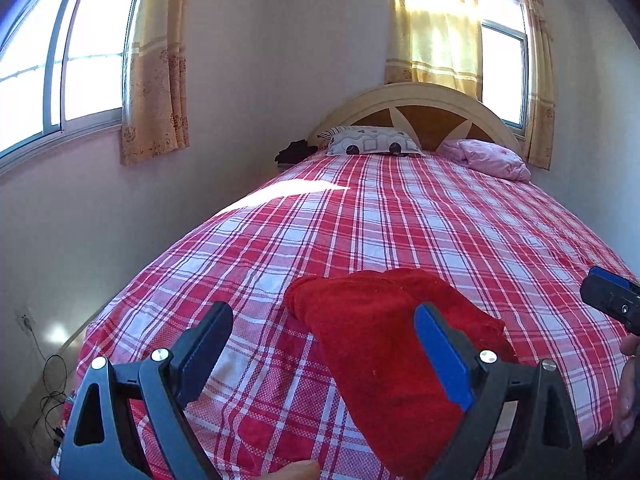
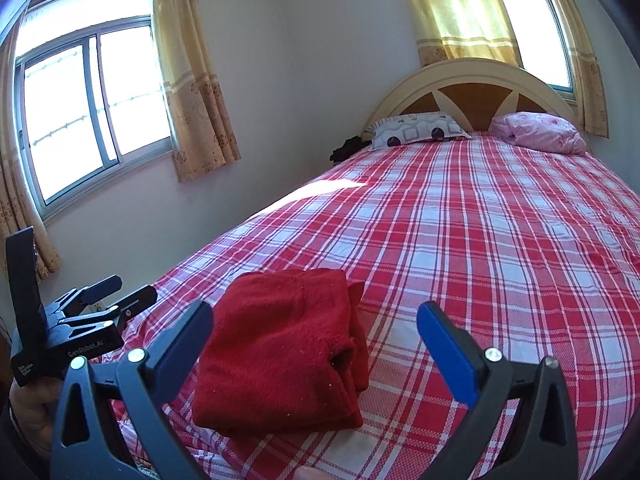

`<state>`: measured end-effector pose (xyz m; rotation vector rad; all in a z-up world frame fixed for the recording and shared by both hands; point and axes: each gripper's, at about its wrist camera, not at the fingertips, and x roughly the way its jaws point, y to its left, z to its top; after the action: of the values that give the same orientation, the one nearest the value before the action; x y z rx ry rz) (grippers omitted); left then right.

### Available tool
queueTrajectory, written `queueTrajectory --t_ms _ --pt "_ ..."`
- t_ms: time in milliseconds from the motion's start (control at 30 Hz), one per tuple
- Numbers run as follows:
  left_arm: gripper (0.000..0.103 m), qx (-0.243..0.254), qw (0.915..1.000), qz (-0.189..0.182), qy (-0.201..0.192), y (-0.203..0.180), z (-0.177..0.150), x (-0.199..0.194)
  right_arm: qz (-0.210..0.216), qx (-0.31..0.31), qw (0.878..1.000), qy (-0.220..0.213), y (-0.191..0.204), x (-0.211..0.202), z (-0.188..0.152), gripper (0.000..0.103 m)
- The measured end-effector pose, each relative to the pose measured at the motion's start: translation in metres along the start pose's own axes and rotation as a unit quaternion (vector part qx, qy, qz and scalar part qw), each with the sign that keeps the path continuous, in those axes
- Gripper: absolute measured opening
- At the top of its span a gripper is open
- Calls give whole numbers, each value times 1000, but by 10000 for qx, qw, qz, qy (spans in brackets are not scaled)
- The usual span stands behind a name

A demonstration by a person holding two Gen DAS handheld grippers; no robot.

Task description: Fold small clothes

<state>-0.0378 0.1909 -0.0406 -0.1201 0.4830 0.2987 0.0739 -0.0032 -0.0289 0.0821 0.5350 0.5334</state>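
The folded red garment (image 2: 280,352) lies on the plaid bed (image 2: 480,240) near its foot edge, between both wide-apart, empty claws, running lengthwise away from them, nearer the right claw (image 2: 316,344) than the left claw (image 1: 324,344), its near edge cut off in the left view.

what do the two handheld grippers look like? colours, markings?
Both are black plastic with V-shaped linkage arms and round silver pivot screws. The left gripper has one blue finger pad, the other dark. The right gripper matches. In the right wrist view the left gripper's body reads "GenRobot.AI" in white. No sleeves or cables visible.
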Motion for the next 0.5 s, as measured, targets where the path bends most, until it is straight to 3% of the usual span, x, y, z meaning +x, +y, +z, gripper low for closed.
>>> queueTrajectory --t_ms 500 --pt "99 58 9999 24 -134 -2 0 -3 22 -45 9999 94 2 4 -5 103"
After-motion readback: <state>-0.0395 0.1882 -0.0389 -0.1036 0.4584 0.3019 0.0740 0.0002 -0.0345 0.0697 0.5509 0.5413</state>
